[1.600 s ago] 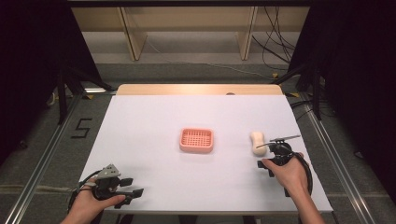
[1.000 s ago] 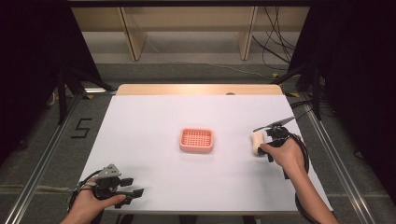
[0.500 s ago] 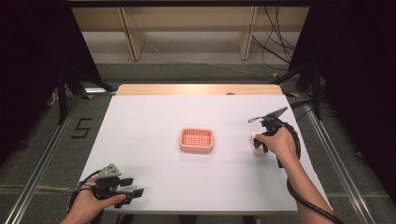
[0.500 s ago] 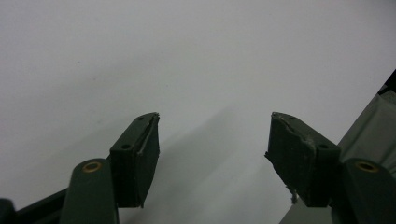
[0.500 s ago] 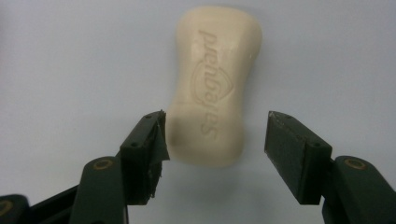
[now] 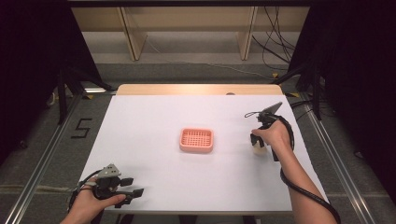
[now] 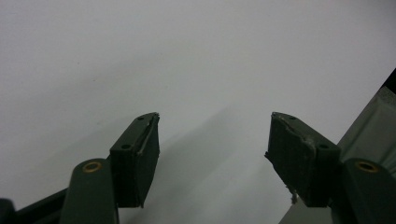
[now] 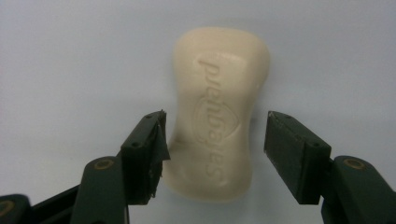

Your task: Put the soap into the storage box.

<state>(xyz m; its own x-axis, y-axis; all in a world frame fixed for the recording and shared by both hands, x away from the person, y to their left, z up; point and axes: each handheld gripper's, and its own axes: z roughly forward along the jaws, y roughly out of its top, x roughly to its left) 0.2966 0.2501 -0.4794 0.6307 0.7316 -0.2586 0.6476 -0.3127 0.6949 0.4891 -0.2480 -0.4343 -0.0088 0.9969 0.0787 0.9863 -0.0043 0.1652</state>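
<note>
A cream bar of soap point(image 8: 218, 107) with embossed lettering lies flat on the white table, seen also at the right of the high view as the soap point(image 6: 258, 150). My right gripper point(image 8: 212, 140) points down over it, open, with one jaw on each side of the bar's near half; the left jaw looks to touch it, the right stands a little apart. In the high view the right gripper point(image 6: 259, 140) is under the person's hand. A pink slotted soap dish point(image 6: 196, 140) sits at the table's centre. My left gripper point(image 6: 130, 196) rests open near the front left edge, nothing between its jaws point(image 7: 212, 140).
The white table point(image 6: 154, 116) has a wooden strip along its far edge. A table edge with grey floor beyond shows at the right of the left gripper view. Metal rails run along both sides, and dark curtains and shelf legs stand behind.
The right hand has swung its gripper forward and tipped it down over the soap, so the jaws now straddle the bar. The left gripper has stayed still.
</note>
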